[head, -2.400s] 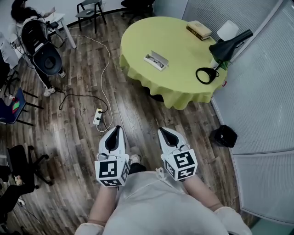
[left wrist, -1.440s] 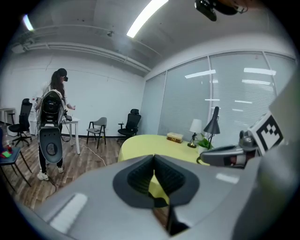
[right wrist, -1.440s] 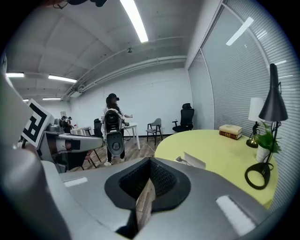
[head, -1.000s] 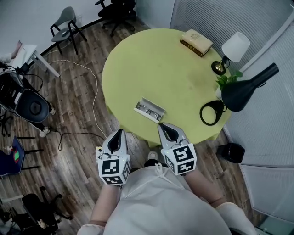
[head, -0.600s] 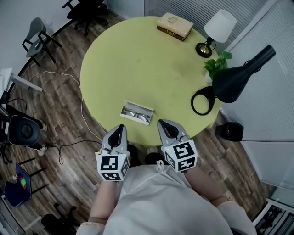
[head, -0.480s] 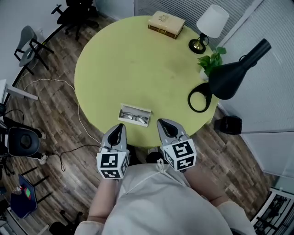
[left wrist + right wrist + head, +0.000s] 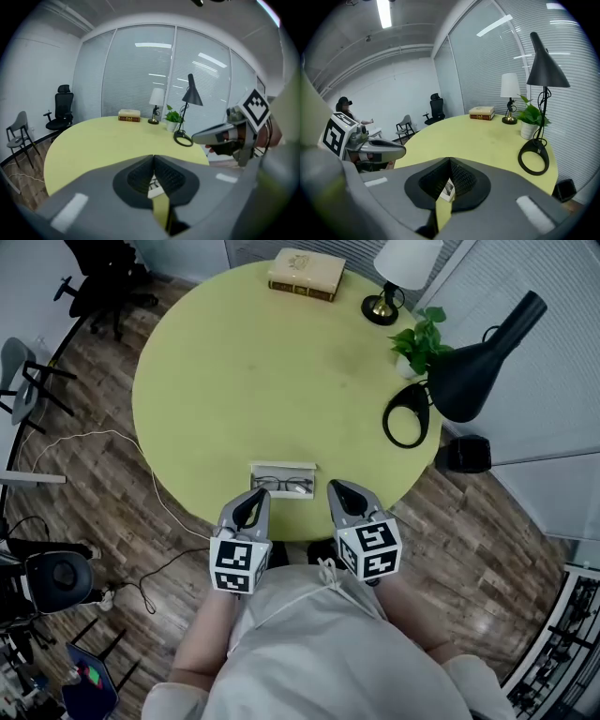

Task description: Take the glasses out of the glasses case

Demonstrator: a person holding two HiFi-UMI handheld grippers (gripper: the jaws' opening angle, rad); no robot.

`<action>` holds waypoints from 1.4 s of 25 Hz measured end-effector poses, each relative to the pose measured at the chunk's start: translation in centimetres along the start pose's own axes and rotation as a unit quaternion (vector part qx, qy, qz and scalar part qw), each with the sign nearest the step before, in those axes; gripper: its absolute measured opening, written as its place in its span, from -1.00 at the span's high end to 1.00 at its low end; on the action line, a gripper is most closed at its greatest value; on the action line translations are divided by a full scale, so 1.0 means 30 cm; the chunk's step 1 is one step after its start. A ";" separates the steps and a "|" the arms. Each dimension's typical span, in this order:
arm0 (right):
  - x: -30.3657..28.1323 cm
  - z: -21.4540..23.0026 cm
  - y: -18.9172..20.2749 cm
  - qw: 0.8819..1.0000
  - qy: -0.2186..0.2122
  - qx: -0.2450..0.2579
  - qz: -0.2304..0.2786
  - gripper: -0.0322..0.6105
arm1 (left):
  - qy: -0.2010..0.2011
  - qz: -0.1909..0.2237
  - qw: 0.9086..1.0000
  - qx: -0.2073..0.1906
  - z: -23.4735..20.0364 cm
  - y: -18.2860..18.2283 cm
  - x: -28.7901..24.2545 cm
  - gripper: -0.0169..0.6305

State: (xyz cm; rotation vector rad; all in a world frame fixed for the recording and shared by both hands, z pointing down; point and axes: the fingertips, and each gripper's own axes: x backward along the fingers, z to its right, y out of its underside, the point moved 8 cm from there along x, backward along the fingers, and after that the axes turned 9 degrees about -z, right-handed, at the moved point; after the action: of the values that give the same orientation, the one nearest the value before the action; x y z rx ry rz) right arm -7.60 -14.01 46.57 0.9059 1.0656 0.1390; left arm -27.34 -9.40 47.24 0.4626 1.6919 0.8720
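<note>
Case (image 7: 281, 466) open at table (image 7: 234, 381) edge, glasses (image 7: 283, 487) reachable; you hold left gripper (image 7: 253, 498) and right gripper (image 7: 337, 489) short, jaws closed, empty.

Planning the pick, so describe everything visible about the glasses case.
The glasses case is a shallow, pale rectangular box lying open and flat on the yellow-green round table, near its closest edge, long side across the head view. Dark-framed glasses lie inside. Nothing else touches it; the left tool and right tool sit just short of it.
</note>
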 end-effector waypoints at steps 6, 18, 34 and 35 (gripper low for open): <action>-0.076 -0.026 0.043 0.999 0.010 -0.018 -0.031 0.90 | 0.054 -0.024 0.998 -0.027 -0.055 0.051 -0.072 0.93; -0.150 0.026 0.124 0.996 0.012 -0.018 -0.084 0.90 | 0.113 -0.160 0.968 -0.155 -0.043 0.112 -0.285 0.49; -0.204 0.094 0.185 0.992 -0.006 -0.016 -0.129 0.90 | 0.126 -0.285 0.889 -0.334 -0.003 0.114 -0.452 0.61; -0.204 0.099 0.185 0.991 -0.006 -0.017 -0.129 0.90 | 0.126 -0.290 0.886 -0.338 -0.002 0.115 -0.459 0.65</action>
State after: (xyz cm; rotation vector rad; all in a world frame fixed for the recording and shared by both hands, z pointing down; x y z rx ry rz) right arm -6.64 -15.24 55.21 0.7307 1.1559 -0.0639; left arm -23.71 -16.73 58.83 -0.6308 1.4925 1.0144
